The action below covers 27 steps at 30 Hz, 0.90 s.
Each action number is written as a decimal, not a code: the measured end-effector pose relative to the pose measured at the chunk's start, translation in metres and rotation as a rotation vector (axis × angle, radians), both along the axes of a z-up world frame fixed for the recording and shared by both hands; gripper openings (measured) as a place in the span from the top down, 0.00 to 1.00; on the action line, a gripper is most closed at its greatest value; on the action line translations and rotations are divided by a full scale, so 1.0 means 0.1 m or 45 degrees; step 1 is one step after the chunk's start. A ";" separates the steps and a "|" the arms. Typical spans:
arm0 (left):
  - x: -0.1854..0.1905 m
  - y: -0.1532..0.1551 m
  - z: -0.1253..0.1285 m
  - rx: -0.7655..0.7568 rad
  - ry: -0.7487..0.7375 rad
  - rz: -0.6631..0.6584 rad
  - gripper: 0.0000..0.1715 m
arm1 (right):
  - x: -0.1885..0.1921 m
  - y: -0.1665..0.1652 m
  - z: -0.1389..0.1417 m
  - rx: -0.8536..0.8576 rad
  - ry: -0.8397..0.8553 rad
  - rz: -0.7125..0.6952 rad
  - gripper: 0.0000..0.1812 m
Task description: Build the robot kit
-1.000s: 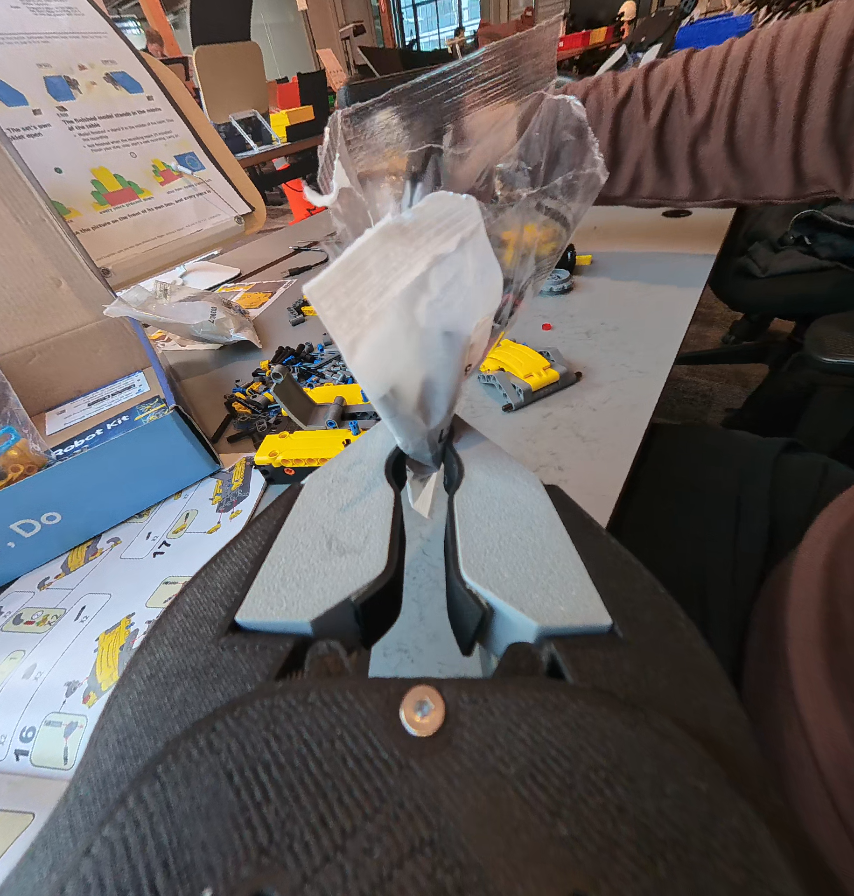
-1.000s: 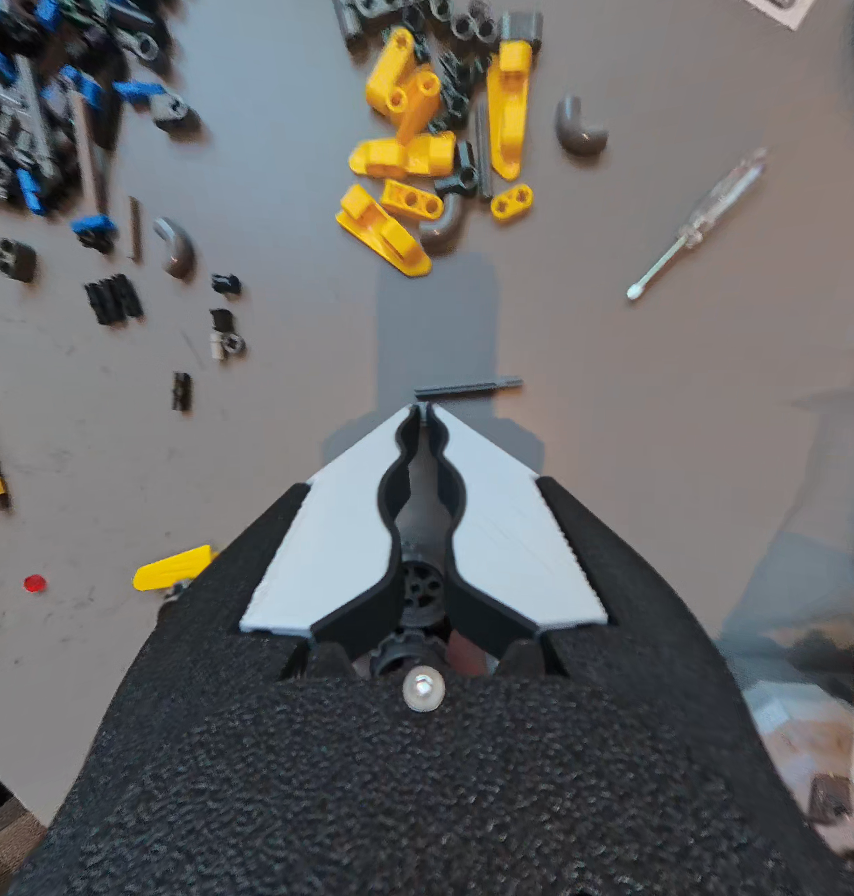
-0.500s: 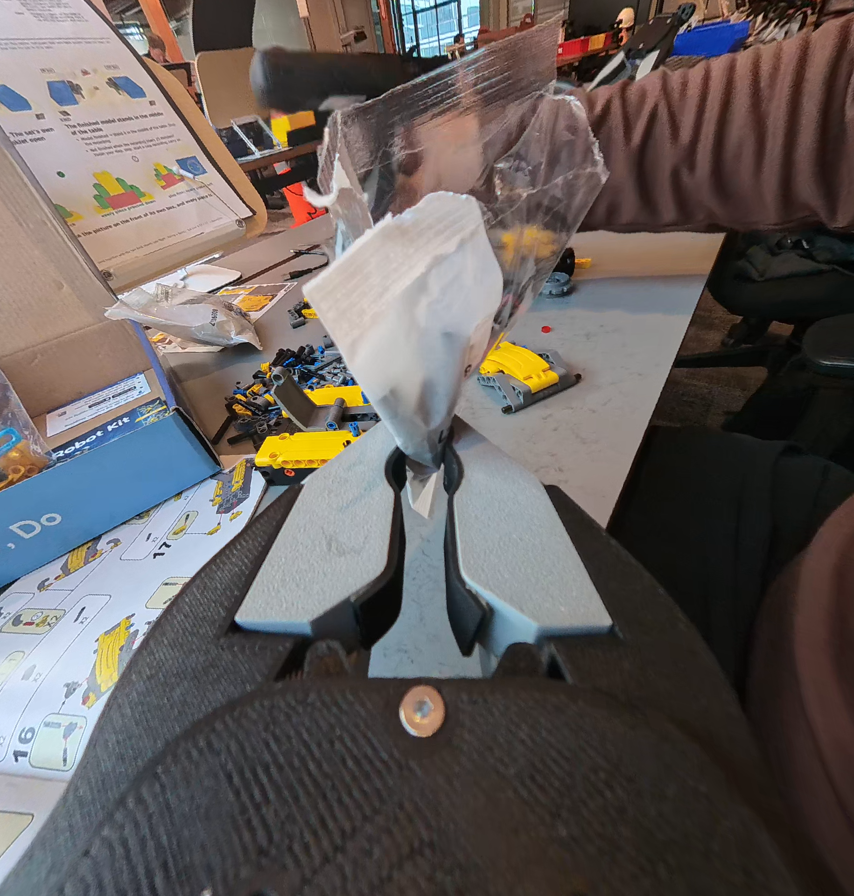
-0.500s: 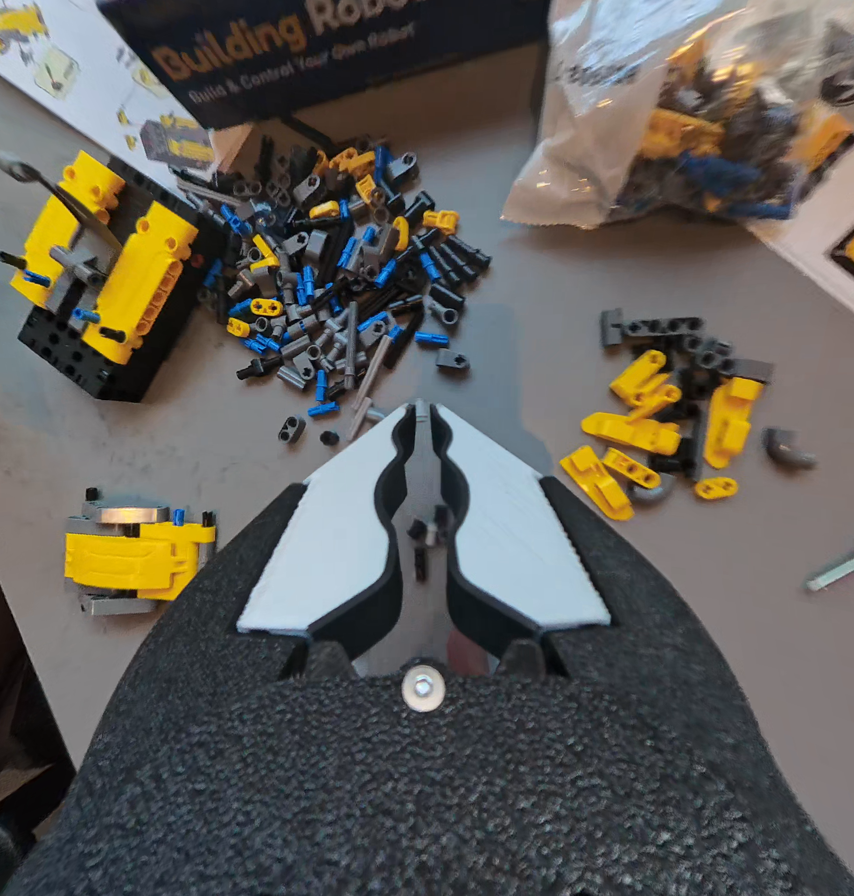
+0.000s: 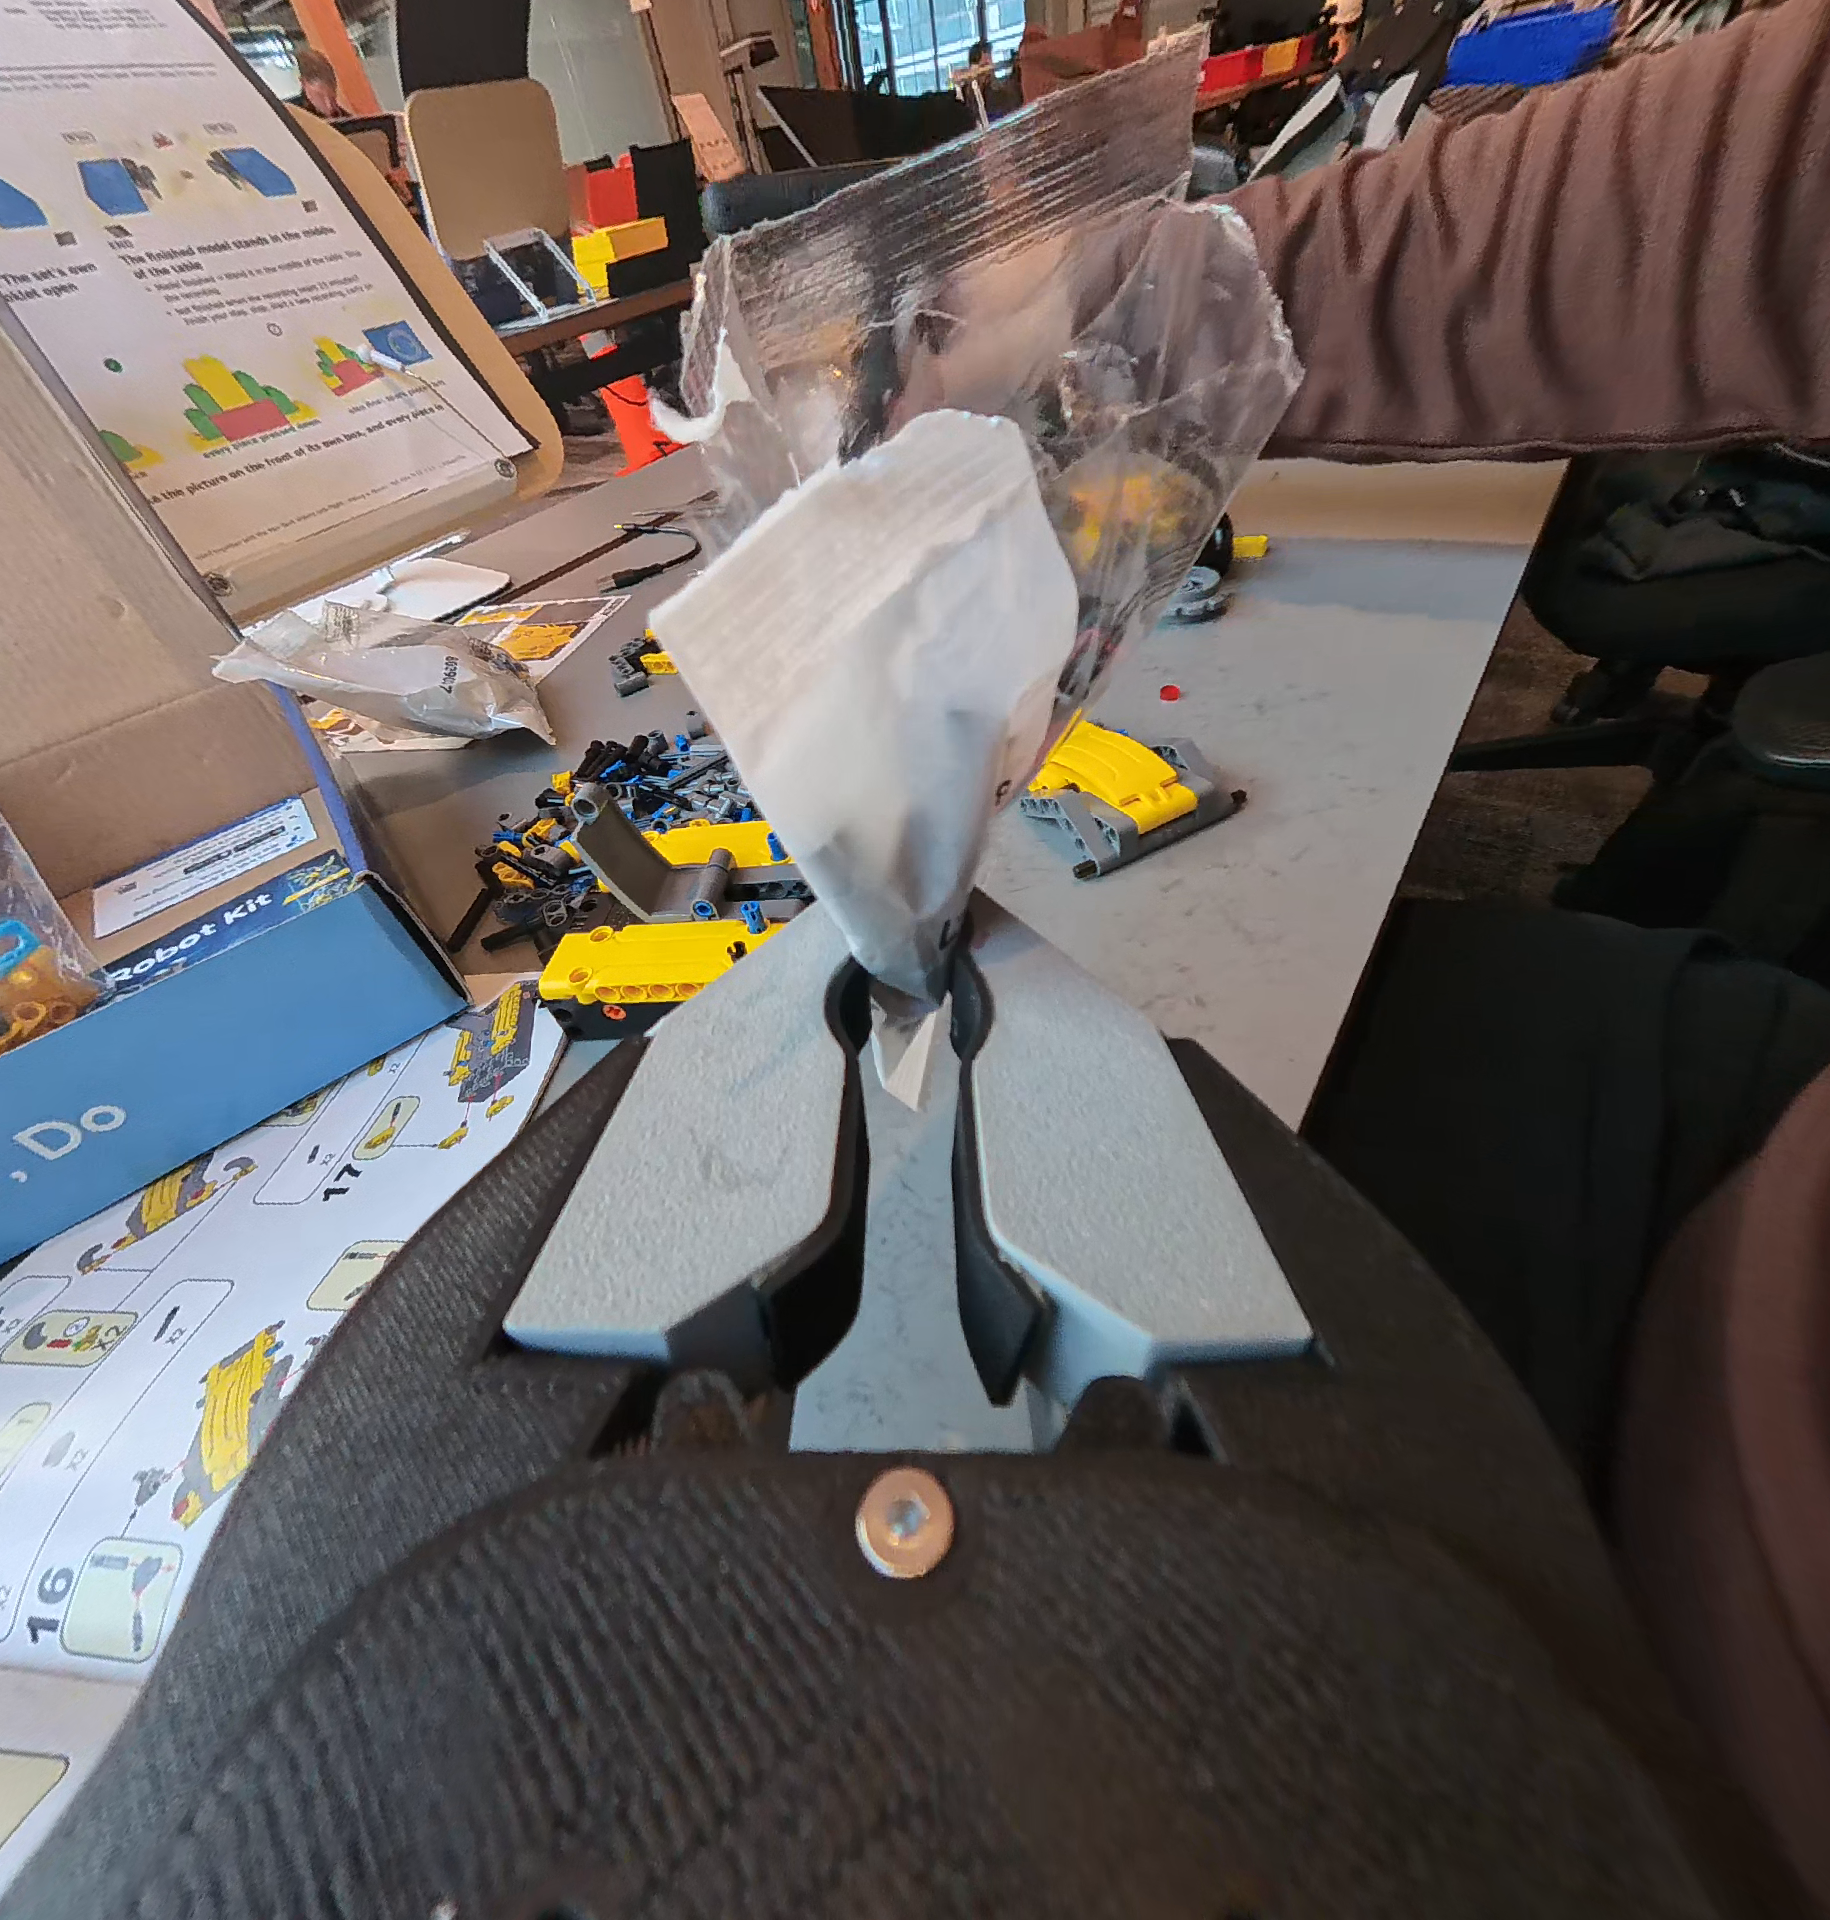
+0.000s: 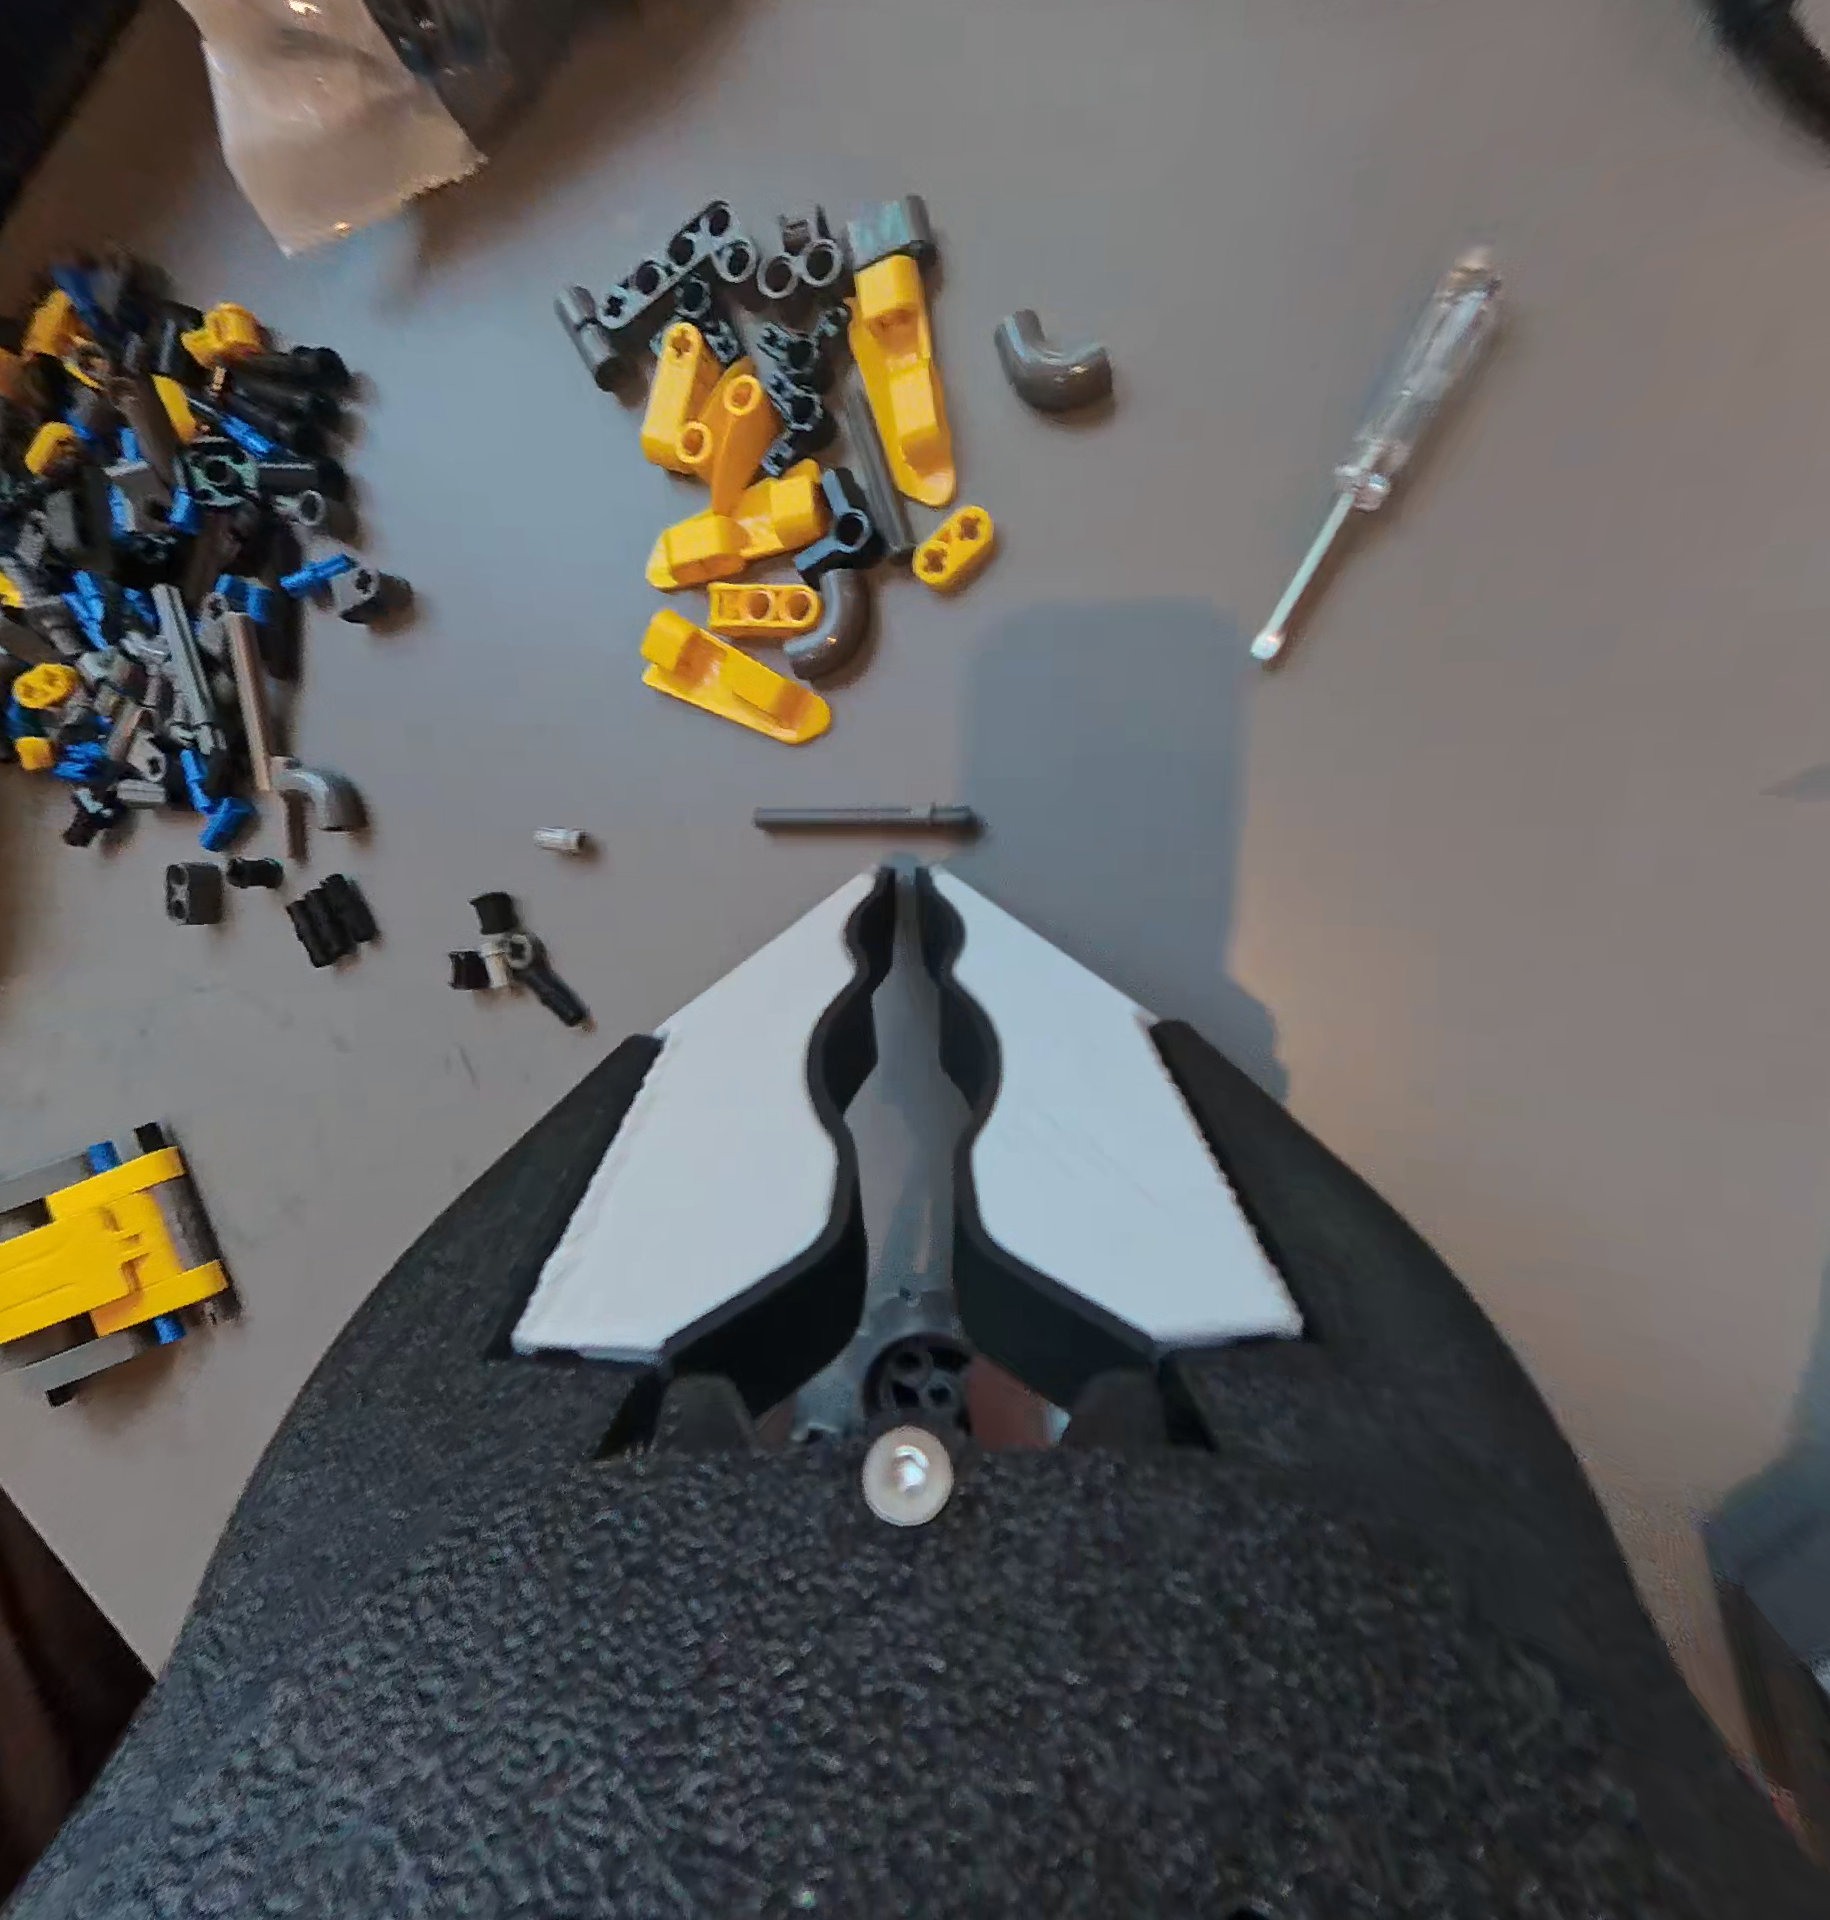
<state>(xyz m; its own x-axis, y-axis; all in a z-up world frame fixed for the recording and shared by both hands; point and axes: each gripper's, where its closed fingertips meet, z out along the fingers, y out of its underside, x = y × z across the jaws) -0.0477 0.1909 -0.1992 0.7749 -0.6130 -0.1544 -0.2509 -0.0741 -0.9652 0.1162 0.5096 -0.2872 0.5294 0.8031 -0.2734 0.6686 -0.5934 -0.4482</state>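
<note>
Bench: screwdriver far right, small brick cluster mid, big parts pile left, rod just ahead of right tongs. Left tongs pinch bag above bench; box left, on booklet.

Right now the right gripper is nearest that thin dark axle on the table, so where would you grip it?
Probably mid-shaft, coming straight down. The thin dark axle lies flat on the table, crosswise just past the right gripper. One finger each side of the shaft, since its sides are clear.
</note>
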 end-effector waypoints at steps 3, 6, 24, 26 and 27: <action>0.00 0.00 -0.01 -0.001 0.006 0.001 0.96 | -0.23 -0.17 -0.01 -0.011 0.033 0.087 1.00; 0.00 0.01 -0.01 -0.011 -0.004 -0.001 0.96 | -0.44 -0.39 0.00 -0.018 0.012 0.203 1.00; 0.01 -0.01 0.00 0.004 0.004 -0.009 0.96 | -0.26 -0.31 0.00 -0.066 0.079 0.134 1.00; 0.01 0.00 0.00 -0.001 0.003 -0.009 0.96 | -0.43 -0.52 0.00 -0.101 0.133 0.194 1.00; 0.02 0.00 0.00 -0.004 -0.002 -0.011 0.96 | -0.54 -0.64 0.01 -0.111 0.152 0.240 1.00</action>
